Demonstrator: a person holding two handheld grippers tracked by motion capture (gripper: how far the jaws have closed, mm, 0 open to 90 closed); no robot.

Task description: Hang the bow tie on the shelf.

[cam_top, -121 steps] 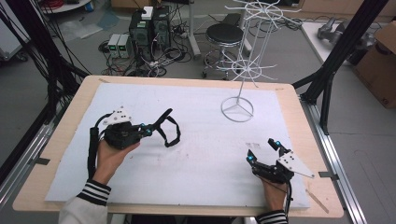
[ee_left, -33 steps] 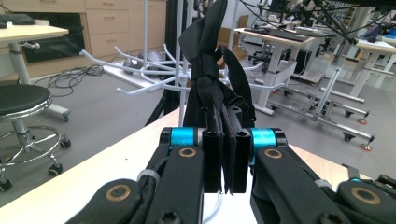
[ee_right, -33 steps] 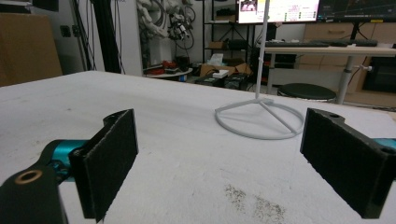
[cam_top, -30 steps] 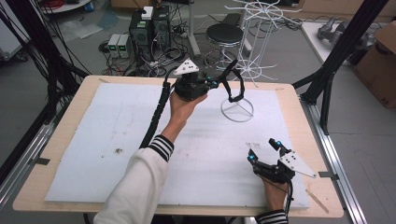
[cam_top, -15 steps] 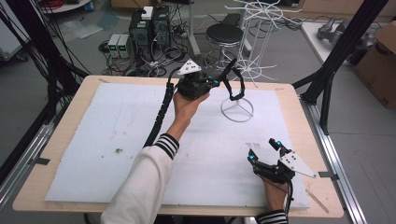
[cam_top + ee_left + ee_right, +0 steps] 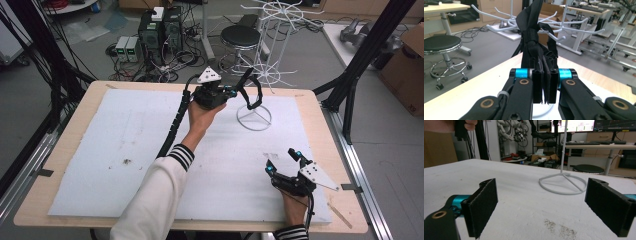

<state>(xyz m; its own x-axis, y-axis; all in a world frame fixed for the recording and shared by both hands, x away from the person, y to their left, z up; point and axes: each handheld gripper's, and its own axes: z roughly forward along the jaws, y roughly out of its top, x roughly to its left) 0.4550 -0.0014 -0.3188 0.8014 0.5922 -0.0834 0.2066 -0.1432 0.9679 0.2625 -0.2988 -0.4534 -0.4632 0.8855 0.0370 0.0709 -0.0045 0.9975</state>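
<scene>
The left tool [image 6: 235,93] has carried the black strap [image 6: 252,92] from the near left part of the bench [image 6: 70,150] up to its far edge. Over the last second it has barely shifted, so I judge the carry finished and the hooking-on about to begin. Its jaws are clamped tight on the strap, which the left gripper view shows folded between the pads and rising in a loop [image 6: 534,30] right in front of the white prongs of the wire rack [image 6: 574,28]. Whether the loop already touches a prong I cannot tell.

Further right, the rack's ring foot [image 6: 254,118] stands on the white sheet [image 6: 125,145], unmoved.

The right tool [image 6: 285,161] has stayed at the near right corner, jaws spread wide with nothing between them.

No brand, label or readable writing appears on the strap, rack or tools.
</scene>
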